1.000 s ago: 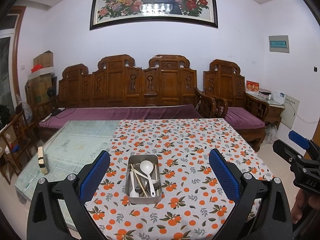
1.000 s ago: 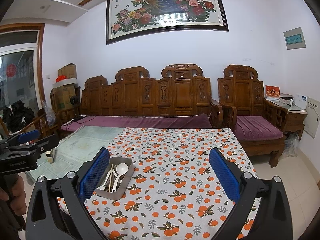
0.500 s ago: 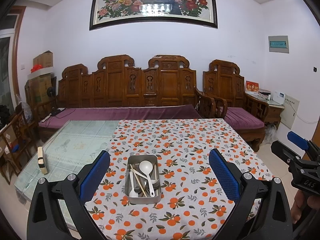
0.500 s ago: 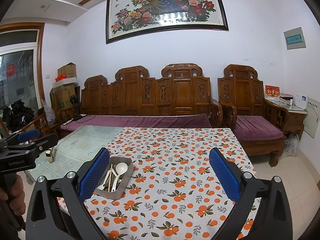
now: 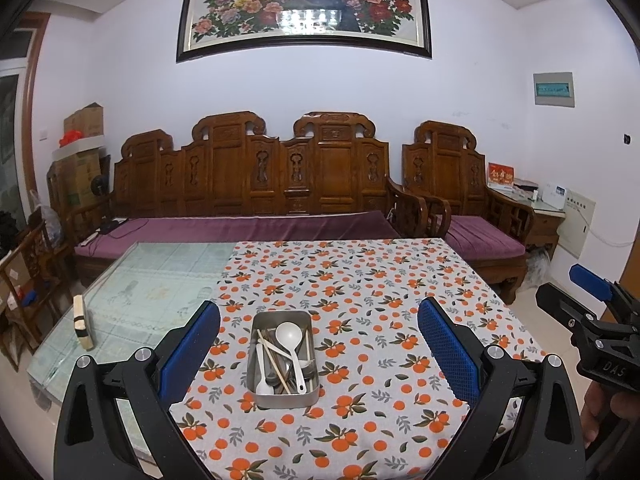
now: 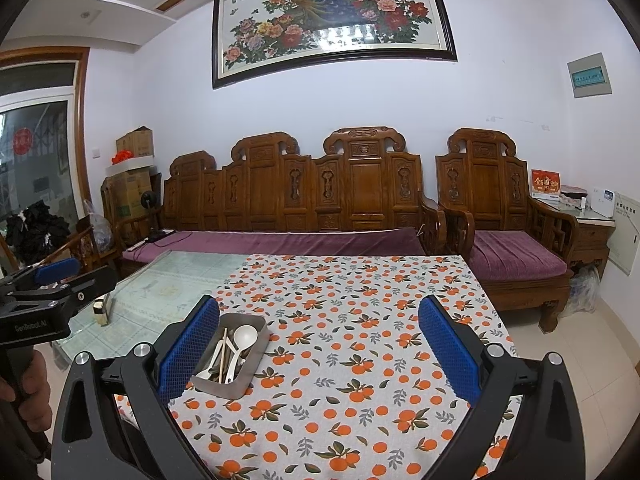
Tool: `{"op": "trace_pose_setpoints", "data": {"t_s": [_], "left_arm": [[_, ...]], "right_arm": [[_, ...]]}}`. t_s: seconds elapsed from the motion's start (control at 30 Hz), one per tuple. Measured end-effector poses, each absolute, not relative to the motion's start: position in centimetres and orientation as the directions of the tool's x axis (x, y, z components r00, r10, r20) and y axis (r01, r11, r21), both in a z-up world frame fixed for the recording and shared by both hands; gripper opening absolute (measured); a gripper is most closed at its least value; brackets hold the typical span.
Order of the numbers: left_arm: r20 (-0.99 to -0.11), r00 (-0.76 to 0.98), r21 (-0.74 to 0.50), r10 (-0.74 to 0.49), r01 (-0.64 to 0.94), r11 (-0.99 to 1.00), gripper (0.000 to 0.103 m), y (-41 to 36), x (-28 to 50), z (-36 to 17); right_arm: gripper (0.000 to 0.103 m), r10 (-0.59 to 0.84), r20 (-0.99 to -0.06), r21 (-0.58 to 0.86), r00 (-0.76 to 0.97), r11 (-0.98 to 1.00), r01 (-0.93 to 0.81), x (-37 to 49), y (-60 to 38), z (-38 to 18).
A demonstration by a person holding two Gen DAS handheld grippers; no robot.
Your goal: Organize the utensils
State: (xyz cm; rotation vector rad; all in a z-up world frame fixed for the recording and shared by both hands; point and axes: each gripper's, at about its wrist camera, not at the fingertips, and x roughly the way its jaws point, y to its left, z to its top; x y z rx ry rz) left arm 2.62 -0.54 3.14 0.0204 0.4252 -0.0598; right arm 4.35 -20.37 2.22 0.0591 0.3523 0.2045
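Note:
A metal tray [image 5: 261,397] stands on the orange-patterned tablecloth [image 5: 360,288] and holds a white ladle spoon [image 5: 291,340], chopsticks and several other utensils in a mixed pile. It also shows in the right wrist view [image 6: 228,387]. My left gripper [image 5: 320,350] is open and empty, held above the table with the tray between its fingers in view. My right gripper [image 6: 320,350] is open and empty, to the right of the tray. Each gripper shows at the edge of the other's view.
The cloth covers the right part of a glass-topped table [image 5: 152,280]. A small block [image 5: 82,322] stands near its left edge. A carved wooden sofa [image 5: 256,200] and armchair [image 5: 460,200] stand behind the table.
Both views have shifted only slightly. The tray and utensils have not moved, and both grippers stay open.

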Motion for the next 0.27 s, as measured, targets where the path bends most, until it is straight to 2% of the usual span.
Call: {"op": "trace_pose_setpoints", "data": {"t_s": [0.27], "left_arm": [[-0.408,0.911,0.005,-0.056,0.063,0.998,0.095,-0.72,2.51,3.23]], "right_arm": [[0.100,0.210,-0.336,0.094,0.918,0.977,-0.189,4.33,-20.35,2.17]]}}
